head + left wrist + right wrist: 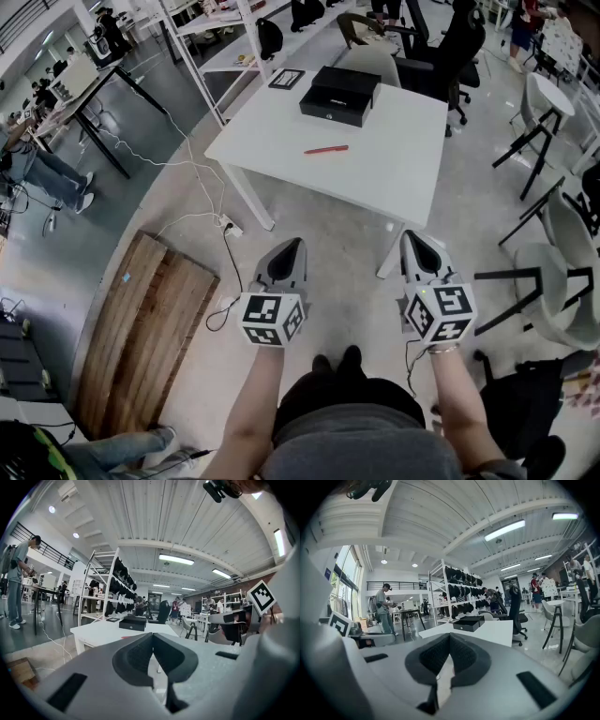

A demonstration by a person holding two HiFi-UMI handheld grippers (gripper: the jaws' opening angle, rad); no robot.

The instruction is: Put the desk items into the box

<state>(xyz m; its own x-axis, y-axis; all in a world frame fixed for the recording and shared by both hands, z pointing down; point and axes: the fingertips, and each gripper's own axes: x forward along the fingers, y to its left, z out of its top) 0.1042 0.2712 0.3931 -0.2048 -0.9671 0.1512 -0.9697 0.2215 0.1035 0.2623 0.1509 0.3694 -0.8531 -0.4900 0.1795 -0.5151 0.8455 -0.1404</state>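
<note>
Grippers fill the lower part of the head view. The left gripper [296, 246] and the right gripper [411, 236] are held side by side above the pale floor [309, 220]. Both aim toward a white bench [394, 159] that stands well ahead of them. A black box [339, 95] sits near the bench's far edge. A red pen [325, 149] lies near the middle of the top, apart from the box. A black-framed square card [287, 79] lies at the far left corner, just beside the box. A wooden board [145, 328] lies on the floor to the left, and white cables [202, 202] trail between it and the bench. Office chairs [441, 56] stand beyond the bench.

In the left gripper view, the jaws are pressed together at the tips with nothing between them. Above them the bench and the box show in the distance, in front of a tall shelving rack [105, 588].

In the right gripper view, the jaws also meet at the tips and hold nothing. The box shows on the bench just above them, far off, and a person [386, 609] stands at the left.
</note>
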